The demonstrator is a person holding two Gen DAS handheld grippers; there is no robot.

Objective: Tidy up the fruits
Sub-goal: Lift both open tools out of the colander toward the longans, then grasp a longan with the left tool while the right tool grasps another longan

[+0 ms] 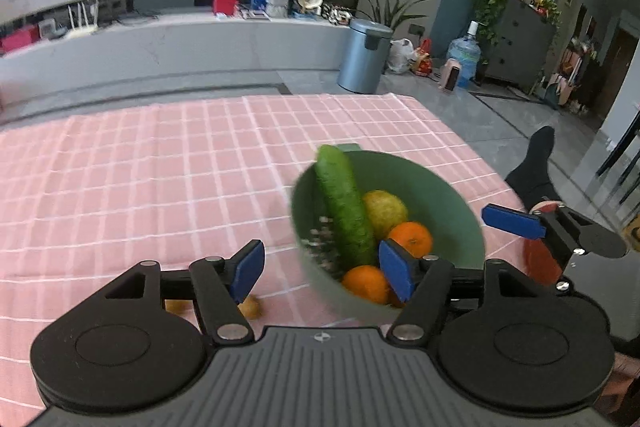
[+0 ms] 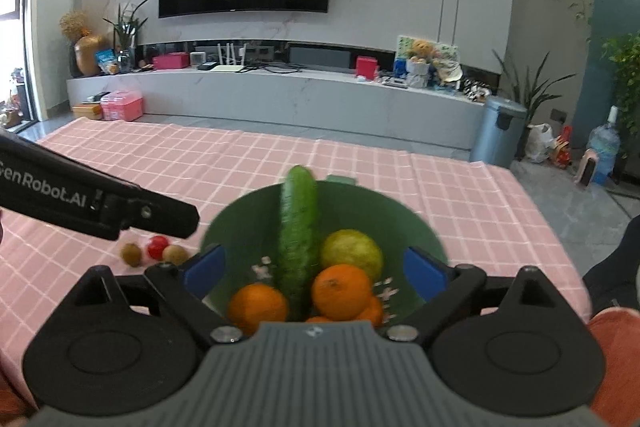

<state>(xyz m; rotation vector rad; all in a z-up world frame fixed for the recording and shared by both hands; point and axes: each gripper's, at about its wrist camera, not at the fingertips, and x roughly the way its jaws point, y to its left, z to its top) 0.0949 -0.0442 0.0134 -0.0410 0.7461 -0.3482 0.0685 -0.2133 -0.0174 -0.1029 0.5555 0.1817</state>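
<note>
Table under a pink checked cloth

The tablecloth [image 2: 360, 163] fills the middle of the right wrist view. A green bowl [image 2: 416, 227] sits on it at lower centre; at lower left, near the bowl, lie two brown kiwis [image 2: 131, 253] and a small red fruit [image 2: 157, 247], close together.

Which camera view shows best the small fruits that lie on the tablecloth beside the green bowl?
The right wrist view: all three small fruits lie unobstructed. In the left wrist view, the left gripper hides most of them.
</note>
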